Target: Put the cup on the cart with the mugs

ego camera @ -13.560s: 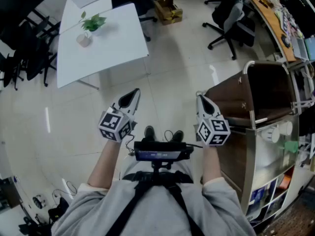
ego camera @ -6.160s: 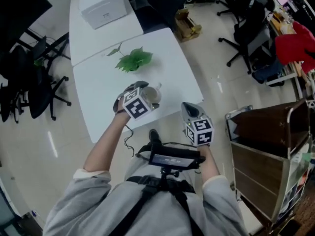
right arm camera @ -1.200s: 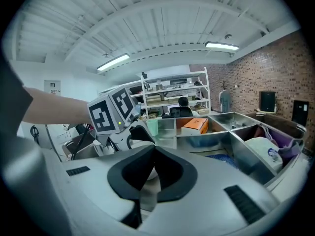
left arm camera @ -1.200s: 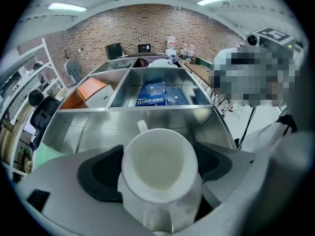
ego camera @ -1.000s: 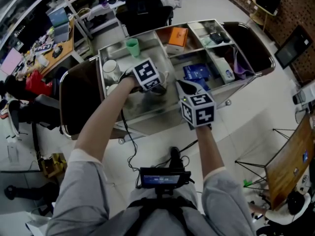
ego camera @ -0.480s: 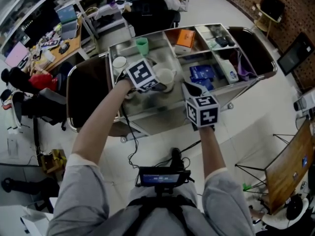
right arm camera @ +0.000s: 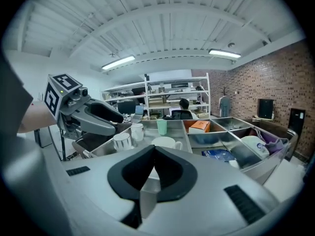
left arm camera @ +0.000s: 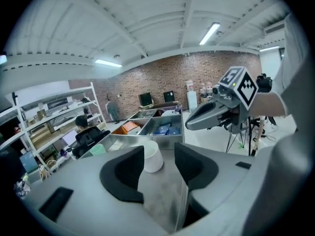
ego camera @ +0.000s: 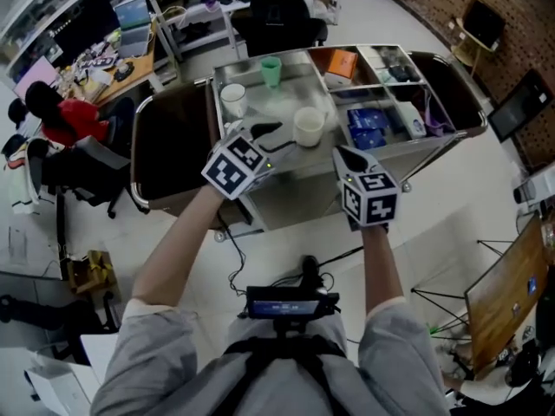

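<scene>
The white cup (ego camera: 308,126) stands upright on the steel cart (ego camera: 290,98), free of both grippers. A white mug (ego camera: 232,100) and a green cup (ego camera: 271,70) stand behind it on the same tray. My left gripper (ego camera: 279,137) hovers just left of the white cup, its jaws closing with nothing between them. In the left gripper view the cup (left arm camera: 152,160) shows beyond the parted jaws of the left gripper (left arm camera: 158,149). My right gripper (ego camera: 342,156) hangs in front of the cart, shut and empty. The right gripper view shows the cup (right arm camera: 166,142), two mugs (right arm camera: 122,140) and the green cup (right arm camera: 162,126).
The cart's right compartments hold an orange box (ego camera: 341,61), blue packets (ego camera: 371,124) and other small items. Dark fabric bags (ego camera: 169,146) hang at both cart ends. Office chairs (ego camera: 276,20) and cluttered desks (ego camera: 95,55) stand behind the cart. A tripod (ego camera: 434,293) stands right.
The left gripper has let go of the cup on the cart and pulled back toward me and left. The right gripper stays in front of the cart.
</scene>
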Demonstrator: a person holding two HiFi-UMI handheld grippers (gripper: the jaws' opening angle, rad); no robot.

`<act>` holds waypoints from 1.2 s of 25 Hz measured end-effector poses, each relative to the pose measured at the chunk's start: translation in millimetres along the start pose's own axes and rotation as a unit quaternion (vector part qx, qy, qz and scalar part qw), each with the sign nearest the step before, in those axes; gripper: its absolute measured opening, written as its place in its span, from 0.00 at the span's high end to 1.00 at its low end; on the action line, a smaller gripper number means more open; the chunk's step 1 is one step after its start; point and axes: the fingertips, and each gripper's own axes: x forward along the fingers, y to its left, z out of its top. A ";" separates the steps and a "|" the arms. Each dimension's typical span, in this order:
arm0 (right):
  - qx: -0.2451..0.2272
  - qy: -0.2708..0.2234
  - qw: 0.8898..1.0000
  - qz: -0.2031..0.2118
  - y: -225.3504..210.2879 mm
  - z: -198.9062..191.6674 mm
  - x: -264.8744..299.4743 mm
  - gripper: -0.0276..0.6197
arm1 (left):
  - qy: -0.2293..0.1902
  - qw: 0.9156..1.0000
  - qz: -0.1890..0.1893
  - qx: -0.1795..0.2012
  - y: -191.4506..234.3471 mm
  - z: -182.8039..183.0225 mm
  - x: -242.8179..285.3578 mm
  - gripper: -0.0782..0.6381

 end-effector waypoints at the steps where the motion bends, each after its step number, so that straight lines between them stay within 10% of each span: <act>1: -0.001 -0.001 1.000 0.001 4.1 -2.5 -3.6 0.95 | -0.011 1.000 0.011 -0.004 -4.1 -0.8 -9.3 0.62; 7: -0.002 0.002 1.000 0.003 27.8 -22.0 -21.8 0.95 | -0.062 0.993 0.084 -0.063 -13.6 -26.1 -59.2 0.88; 17: 0.023 -0.011 1.000 0.007 60.4 -61.9 -51.3 0.95 | -0.108 0.964 0.148 -0.192 -32.0 -87.2 -123.3 0.89; 30: 0.056 -0.002 0.998 -0.022 60.2 -112.0 -92.0 0.95 | -0.077 0.950 0.176 -0.247 -58.7 -162.1 -154.1 0.89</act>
